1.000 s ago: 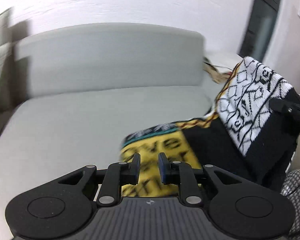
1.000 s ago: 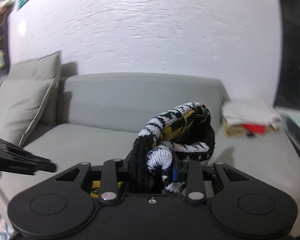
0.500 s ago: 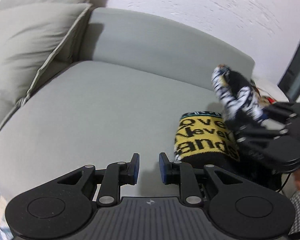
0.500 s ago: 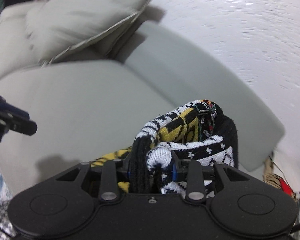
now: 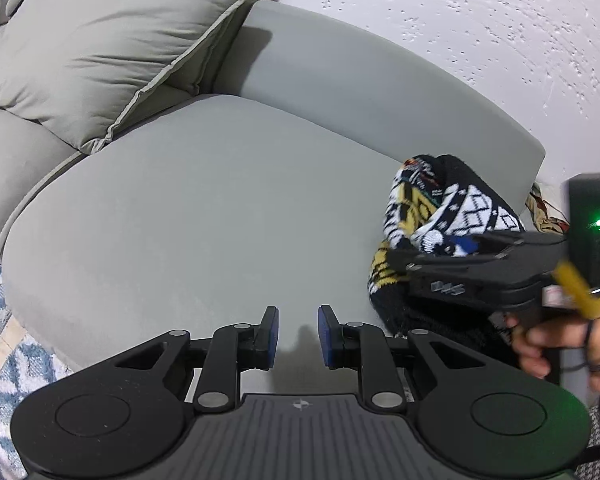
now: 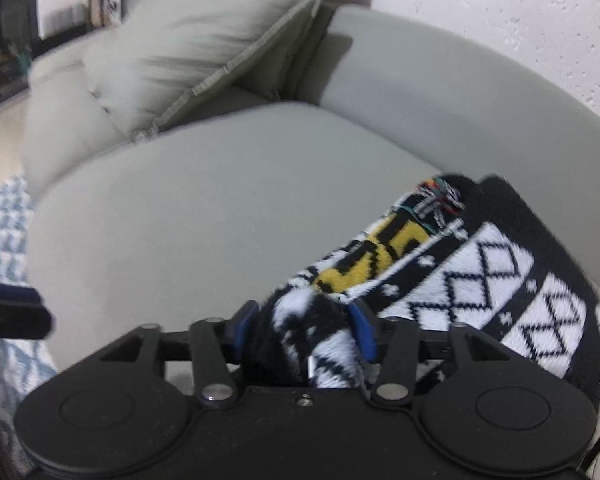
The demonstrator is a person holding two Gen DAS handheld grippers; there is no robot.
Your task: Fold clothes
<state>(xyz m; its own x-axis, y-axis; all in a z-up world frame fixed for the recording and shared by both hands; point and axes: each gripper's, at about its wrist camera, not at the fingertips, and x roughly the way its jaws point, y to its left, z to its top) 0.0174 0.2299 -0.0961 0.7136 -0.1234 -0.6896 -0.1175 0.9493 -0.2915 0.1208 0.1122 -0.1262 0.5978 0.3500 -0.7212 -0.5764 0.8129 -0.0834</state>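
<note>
Two grippers hang over the grey sofa seat: the left gripper empty with jaws narrowly apart, the right gripper opening around the bunched patterned sweater at the seat's right end.

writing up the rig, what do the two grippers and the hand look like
Both grippers are matte black with round side discs, silver pivot screws and blue pads. The left gripper has a ribbed grey top plate. The right gripper carries white lettering, a green light and a yellow strap. The hand wears a dark ring.

Blk/wht/yellow knit sweater (grey sofa)
</note>
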